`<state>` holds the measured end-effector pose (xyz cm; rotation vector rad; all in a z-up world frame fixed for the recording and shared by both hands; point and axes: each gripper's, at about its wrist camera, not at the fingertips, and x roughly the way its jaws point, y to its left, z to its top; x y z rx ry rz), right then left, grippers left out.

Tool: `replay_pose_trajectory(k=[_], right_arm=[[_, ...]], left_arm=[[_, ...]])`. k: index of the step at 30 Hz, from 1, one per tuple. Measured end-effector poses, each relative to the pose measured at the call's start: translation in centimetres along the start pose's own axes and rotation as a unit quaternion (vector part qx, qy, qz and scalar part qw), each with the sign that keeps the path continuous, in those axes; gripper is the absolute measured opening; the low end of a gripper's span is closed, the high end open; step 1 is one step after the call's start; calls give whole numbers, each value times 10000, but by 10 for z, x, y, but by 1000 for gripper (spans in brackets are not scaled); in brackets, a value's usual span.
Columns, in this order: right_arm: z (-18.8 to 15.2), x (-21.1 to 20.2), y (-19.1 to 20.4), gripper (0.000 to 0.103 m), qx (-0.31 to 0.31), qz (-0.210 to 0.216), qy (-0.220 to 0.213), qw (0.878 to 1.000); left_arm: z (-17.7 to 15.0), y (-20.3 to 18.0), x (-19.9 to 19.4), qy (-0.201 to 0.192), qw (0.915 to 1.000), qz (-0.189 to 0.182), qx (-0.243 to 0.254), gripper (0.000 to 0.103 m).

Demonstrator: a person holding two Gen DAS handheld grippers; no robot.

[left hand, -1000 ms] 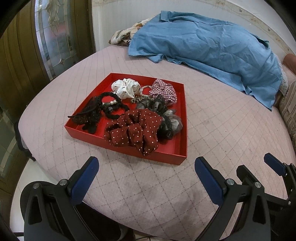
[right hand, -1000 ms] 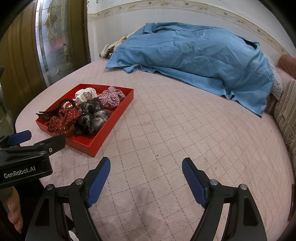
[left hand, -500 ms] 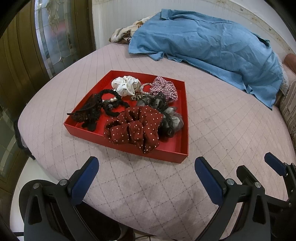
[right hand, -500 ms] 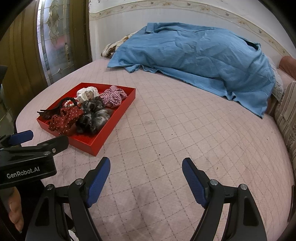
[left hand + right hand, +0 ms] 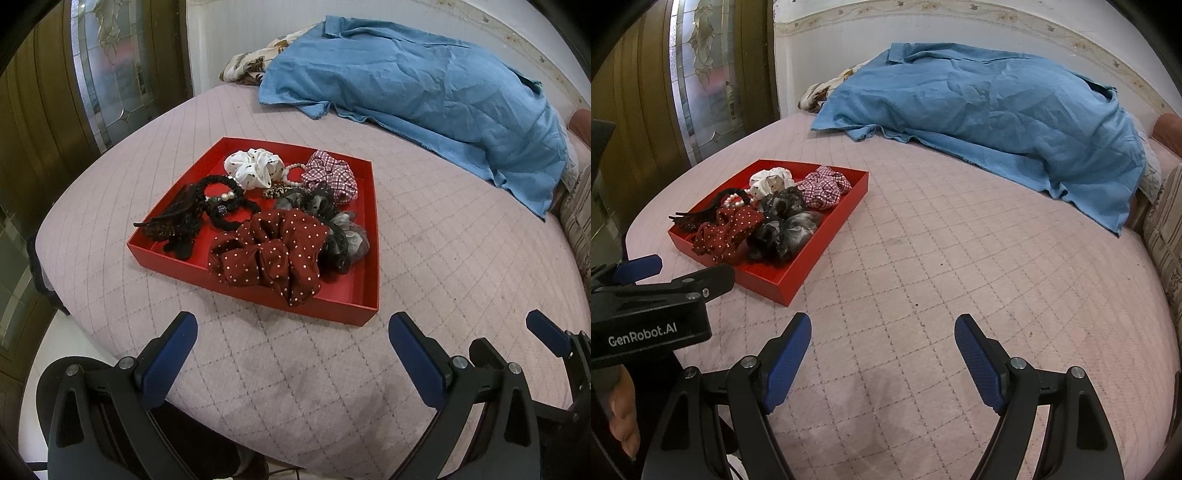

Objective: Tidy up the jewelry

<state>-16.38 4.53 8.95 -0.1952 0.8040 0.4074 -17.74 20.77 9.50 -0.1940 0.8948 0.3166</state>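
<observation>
A red tray (image 5: 365, 299) lies on the pink quilted bed, also in the right wrist view (image 5: 790, 288). It holds a red dotted scrunchie (image 5: 273, 254), a grey sheer scrunchie (image 5: 343, 236), a plaid scrunchie (image 5: 328, 177), a white scrunchie (image 5: 255, 168), a black pearl hair tie (image 5: 221, 199), a dark hair clip (image 5: 166, 221) and a bead bracelet (image 5: 291, 170). My left gripper (image 5: 291, 350) is open and empty, just short of the tray's near edge. My right gripper (image 5: 882, 354) is open and empty over bare quilt, right of the tray.
A blue sheet (image 5: 424, 85) lies heaped at the back of the bed (image 5: 461, 258), over a floral cloth (image 5: 247, 70). A wooden door with leaded glass (image 5: 107, 66) stands at the left. Striped cushions (image 5: 1167, 236) sit at the right edge. The bed's front edge drops off below the grippers.
Both views have shifted slightly; the tray now sits a little higher and farther in the left wrist view. Both grippers stay open and empty.
</observation>
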Motion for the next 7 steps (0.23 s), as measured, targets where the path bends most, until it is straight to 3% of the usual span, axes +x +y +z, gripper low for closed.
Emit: replay_pose_trajectory(k=[7], right_arm=[[-2,-1,-10,85,154,57,-57,9998]], left_arm=[[10,-21,-3,6,9995,-42,302,103]])
